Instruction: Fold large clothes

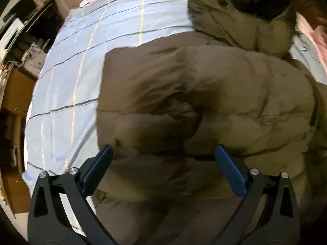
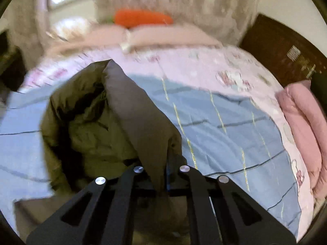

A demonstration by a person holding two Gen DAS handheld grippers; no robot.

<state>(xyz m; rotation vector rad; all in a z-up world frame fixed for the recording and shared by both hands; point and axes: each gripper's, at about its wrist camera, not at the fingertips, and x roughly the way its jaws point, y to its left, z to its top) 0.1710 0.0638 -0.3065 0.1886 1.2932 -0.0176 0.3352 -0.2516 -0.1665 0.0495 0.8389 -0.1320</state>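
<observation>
An olive-green puffer jacket (image 1: 204,94) lies on a bed, its hood and zipper at the far right of the left wrist view. My left gripper (image 1: 163,153) is open just above the jacket's body, blue pads wide apart with nothing between them. In the right wrist view my right gripper (image 2: 163,163) is shut on a fold of the jacket (image 2: 134,110) and holds it lifted, so the grey lining side rises as a ridge. The rest of the jacket (image 2: 92,134) bunches at the left below it.
The bed has a blue checked sheet (image 1: 67,94) (image 2: 224,130) and a pink patterned quilt (image 2: 204,65). A folded pink blanket (image 2: 302,122) lies at the right edge. Pillows and an orange cushion (image 2: 143,18) lie at the head. Shelves and boxes (image 1: 16,81) stand left of the bed.
</observation>
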